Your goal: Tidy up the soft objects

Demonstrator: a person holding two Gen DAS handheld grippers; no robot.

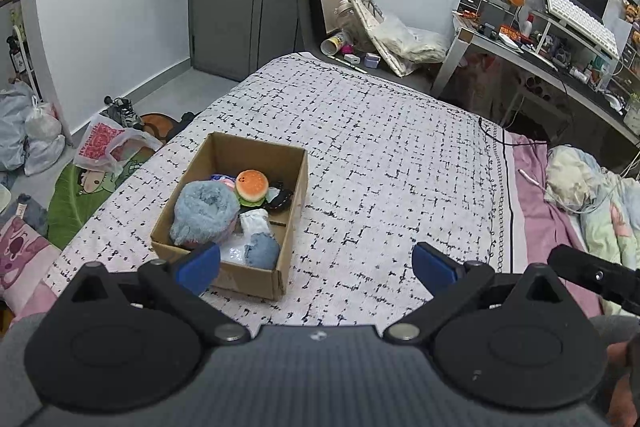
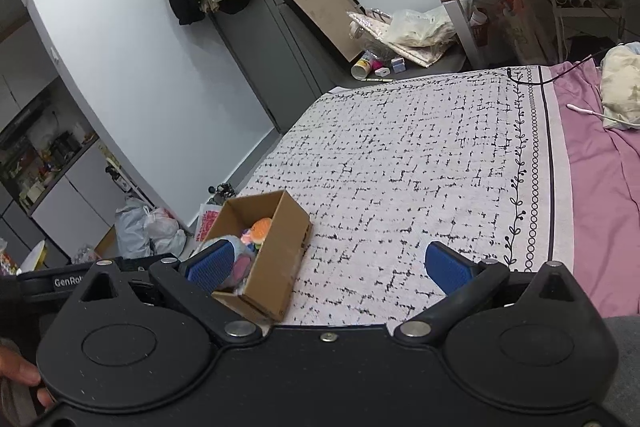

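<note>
An open cardboard box (image 1: 290, 227) sits on the patterned bedspread, near the bed's left edge. Inside lie a fluffy blue plush (image 1: 204, 213), a burger-shaped soft toy (image 1: 251, 186), a denim-blue soft piece (image 1: 262, 249), a white item and a black one. My left gripper (image 1: 316, 267) hovers open just short of the box, its left pad over the box's near corner, nothing between the fingers. The right wrist view shows the same box (image 2: 276, 259) at lower left with the burger toy (image 2: 262, 229) peeking out. My right gripper (image 2: 330, 265) is open and empty, to the right of the box.
The white bedspread with black marks (image 1: 380, 155) spreads wide to the right of the box. A pink sheet and crumpled bedding (image 1: 588, 187) lie at the far right. Bags and a plastic sack (image 1: 108, 143) crowd the floor left of the bed. A cluttered desk (image 1: 560, 43) stands beyond.
</note>
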